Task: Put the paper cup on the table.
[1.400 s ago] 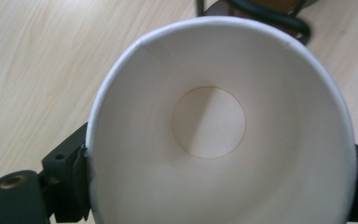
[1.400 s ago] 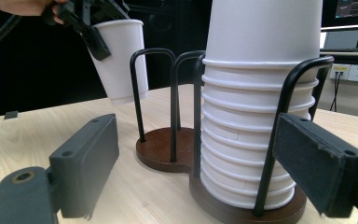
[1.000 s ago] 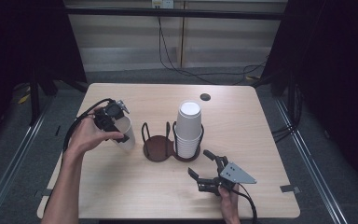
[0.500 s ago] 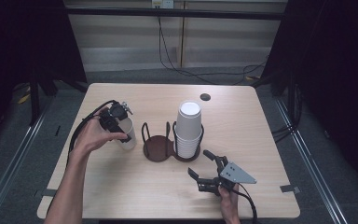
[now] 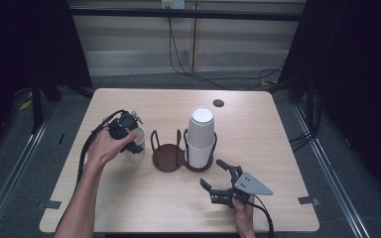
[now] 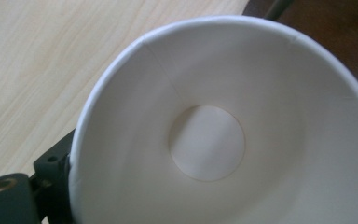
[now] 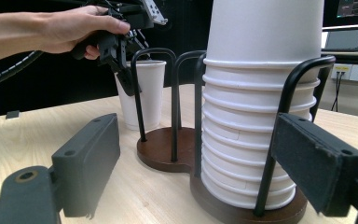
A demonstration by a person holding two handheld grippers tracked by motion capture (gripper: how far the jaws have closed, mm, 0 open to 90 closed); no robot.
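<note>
High view: left gripper (image 5: 131, 141) is setting a single paper cup (image 5: 137, 147) upright on the table (image 5: 278, 139) beside the holder (image 5: 168, 157), jaws just opening, rim between them. Right gripper (image 5: 222, 179) is idling, jaws spread. Stacked cups (image 5: 200, 139) are waiting.

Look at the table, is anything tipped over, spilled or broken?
Nothing stands out. The single white cup stands upright on the table beside the brown holder, empty inside, and the stack of cups sits straight in its ring.
</note>
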